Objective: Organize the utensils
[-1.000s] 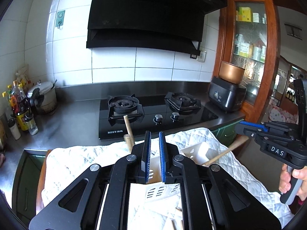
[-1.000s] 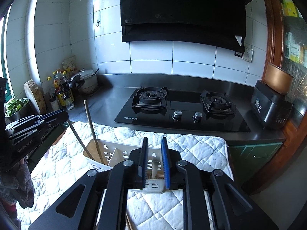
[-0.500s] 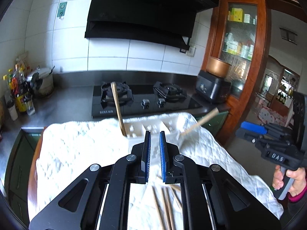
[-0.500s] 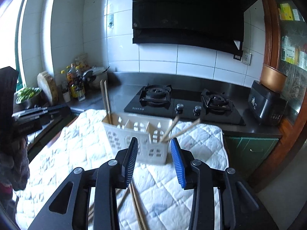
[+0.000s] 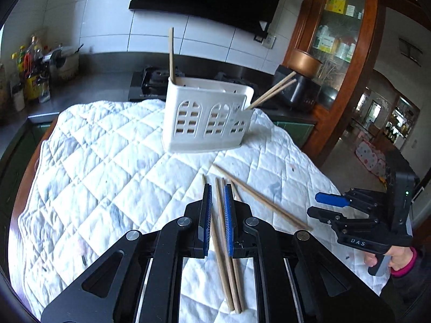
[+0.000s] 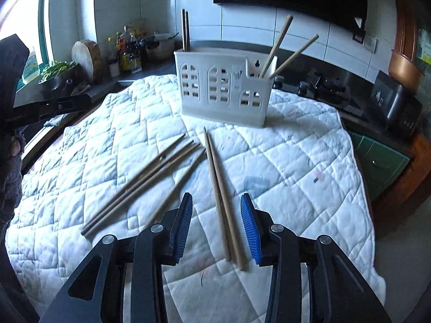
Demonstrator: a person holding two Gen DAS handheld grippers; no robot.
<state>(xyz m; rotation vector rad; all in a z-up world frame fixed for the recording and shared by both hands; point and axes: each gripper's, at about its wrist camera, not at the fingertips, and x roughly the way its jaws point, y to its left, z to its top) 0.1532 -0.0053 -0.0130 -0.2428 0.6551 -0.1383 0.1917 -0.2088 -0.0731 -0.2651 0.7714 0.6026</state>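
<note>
A white slotted utensil holder (image 5: 207,118) (image 6: 225,92) stands on the quilted white cloth, with chopsticks upright at its left end (image 6: 185,29) and two leaning out at its right end (image 6: 288,48). Several wooden chopsticks lie loose on the cloth in front of it (image 5: 226,242) (image 6: 142,183). My left gripper (image 5: 217,196) hovers over the loose bunch, its jaws a narrow gap apart, gripping nothing. My right gripper (image 6: 216,210) is open, straddling a pair of chopsticks (image 6: 221,193) on the cloth. It also shows in the left wrist view (image 5: 334,207).
The cloth (image 6: 296,167) covers a table beside a steel counter with a gas hob (image 6: 323,86), a black cooker (image 6: 396,107), bottles (image 6: 126,51) and a chopping block (image 6: 86,59). A wooden cabinet (image 5: 342,53) stands at the right.
Both grippers have pulled back from the holder and dropped low over the cloth. The right gripper has opened wide over a chopstick pair. The left jaws stay nearly closed.
</note>
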